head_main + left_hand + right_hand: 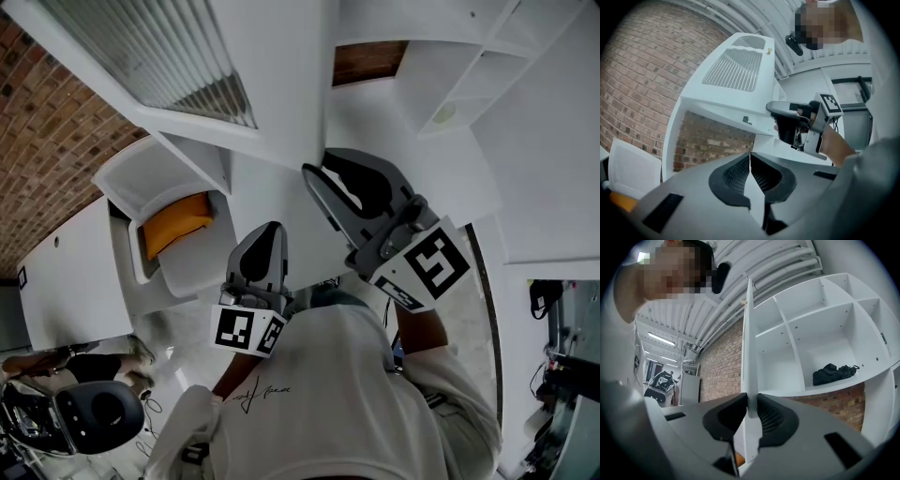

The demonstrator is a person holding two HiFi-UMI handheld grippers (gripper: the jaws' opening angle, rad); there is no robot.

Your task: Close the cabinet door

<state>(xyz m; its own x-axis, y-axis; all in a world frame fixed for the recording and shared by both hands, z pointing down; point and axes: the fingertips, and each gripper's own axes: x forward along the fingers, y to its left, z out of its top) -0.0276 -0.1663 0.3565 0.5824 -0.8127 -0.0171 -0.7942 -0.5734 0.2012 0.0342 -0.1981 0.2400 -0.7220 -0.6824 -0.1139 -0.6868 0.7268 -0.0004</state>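
The white cabinet door (272, 66), with a ribbed glass panel (169, 47), stands swung out from the cabinet. My right gripper (323, 173) is shut on its free edge. The right gripper view shows that edge as a thin white panel (749, 357) clamped between the jaws. The open shelves (820, 333) lie to the right of the door. My left gripper (270, 232) hangs lower and to the left, shut with nothing in it and clear of the door. The left gripper view shows the door (736, 70) above, with the right gripper (787, 123) on its edge.
A black bundle (832, 373) lies on one shelf. A white chair (141, 178) with an orange seat (176, 220) stands below left of the door. A brick wall (47, 141) runs behind. A black office chair (94, 412) is at lower left.
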